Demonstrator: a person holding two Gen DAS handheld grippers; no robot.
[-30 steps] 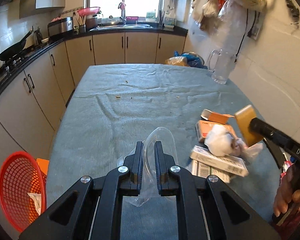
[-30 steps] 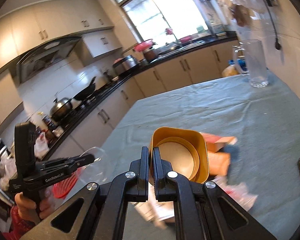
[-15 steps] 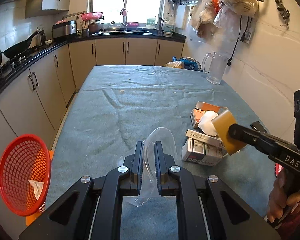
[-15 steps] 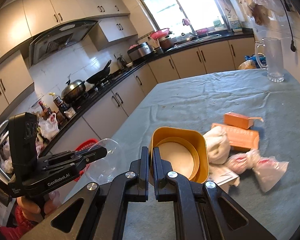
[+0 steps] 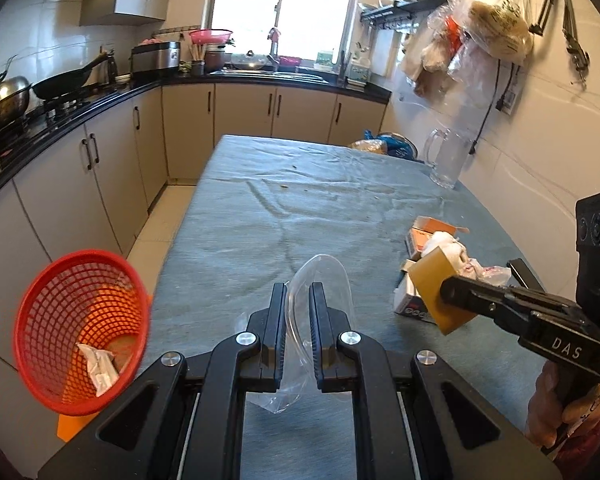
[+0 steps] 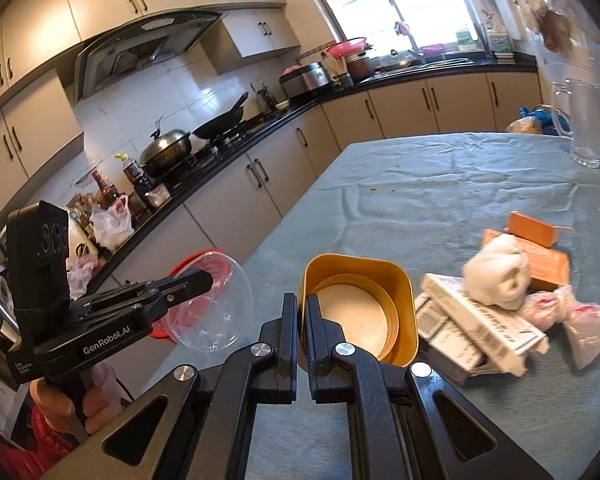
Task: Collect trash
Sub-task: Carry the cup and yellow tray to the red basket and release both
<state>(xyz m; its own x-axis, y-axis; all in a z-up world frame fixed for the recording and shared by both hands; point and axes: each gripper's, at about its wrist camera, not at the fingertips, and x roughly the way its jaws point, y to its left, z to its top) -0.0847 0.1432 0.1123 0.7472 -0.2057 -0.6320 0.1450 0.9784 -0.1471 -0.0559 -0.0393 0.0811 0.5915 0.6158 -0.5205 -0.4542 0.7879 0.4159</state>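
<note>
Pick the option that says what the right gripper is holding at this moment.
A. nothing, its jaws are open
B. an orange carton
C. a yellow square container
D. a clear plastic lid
C. The right gripper is clamped on the rim of the yellow square container, held above the table; the clear plastic lid is in the left gripper instead.

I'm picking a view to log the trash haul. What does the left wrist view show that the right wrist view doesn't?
Left only: paper inside the red basket and bags hung on the wall rack. Right only: the yellow tub's inside and the range hood. Both: the clear lid in the left hand-held gripper, the tub in the right hand-held gripper, and the trash pile.
</note>
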